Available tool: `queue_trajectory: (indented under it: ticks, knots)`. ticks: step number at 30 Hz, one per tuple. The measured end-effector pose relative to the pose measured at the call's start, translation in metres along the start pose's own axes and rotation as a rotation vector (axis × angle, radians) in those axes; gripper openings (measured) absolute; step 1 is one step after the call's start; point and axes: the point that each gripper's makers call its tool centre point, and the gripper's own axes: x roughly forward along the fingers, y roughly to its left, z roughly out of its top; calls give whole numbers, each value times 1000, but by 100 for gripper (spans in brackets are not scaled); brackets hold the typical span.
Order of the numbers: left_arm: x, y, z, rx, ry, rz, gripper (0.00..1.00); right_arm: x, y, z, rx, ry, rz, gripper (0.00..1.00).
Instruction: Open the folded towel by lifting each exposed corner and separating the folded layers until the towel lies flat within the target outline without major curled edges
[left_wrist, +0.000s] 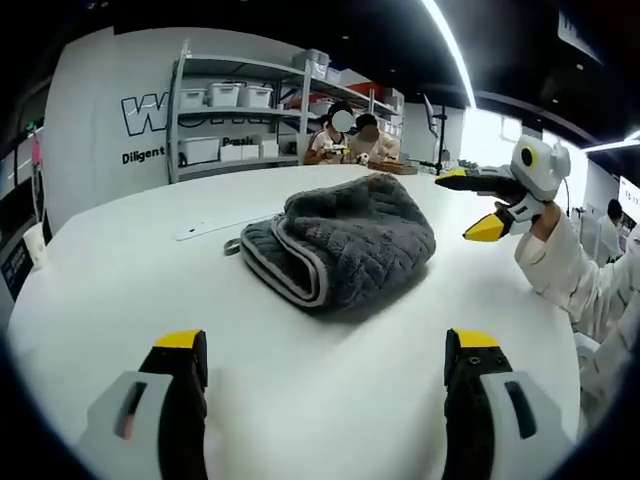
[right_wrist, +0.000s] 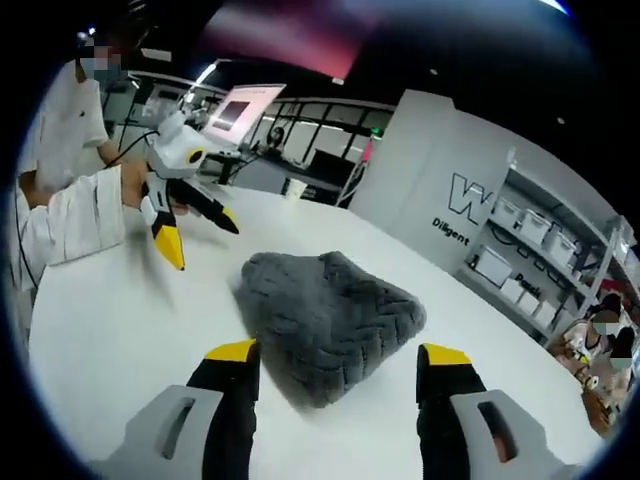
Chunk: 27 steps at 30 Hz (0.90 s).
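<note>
A grey quilted towel (left_wrist: 340, 240) lies folded in a thick bundle on the white table (left_wrist: 110, 290), its pale-edged fold facing my left gripper (left_wrist: 325, 345). That gripper is open, a short way in front of the towel and not touching it. To the towel's right the right gripper (left_wrist: 468, 203) hovers open above the table, held by a hand in a white sleeve. In the right gripper view the towel (right_wrist: 330, 315) sits just beyond my open right gripper (right_wrist: 338, 353), and the left gripper (right_wrist: 200, 238) hangs open at the left. A faint line (left_wrist: 215, 226) marks the table beside the towel.
Shelves with white bins (left_wrist: 230, 110) stand behind the table, and people (left_wrist: 350, 140) sit at its far side. A white sleeve (left_wrist: 575, 275) reaches in at the right. A lit screen (right_wrist: 240, 108) stands beyond the table edge.
</note>
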Motion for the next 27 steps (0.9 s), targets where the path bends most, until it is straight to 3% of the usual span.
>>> queue_trajectory:
  ticks: [8,17,27]
  knots:
    - [0,0,-1,-1,6,1,98,-4,-13,-25,86,75,-37,99]
    - [-1,0,-1,-2,6,-1,99,-3,-18,-36,121,119,-9,99]
    - [-1,-2,-2,-1,12,-9,99,7,-28,-6,57,91,23,98]
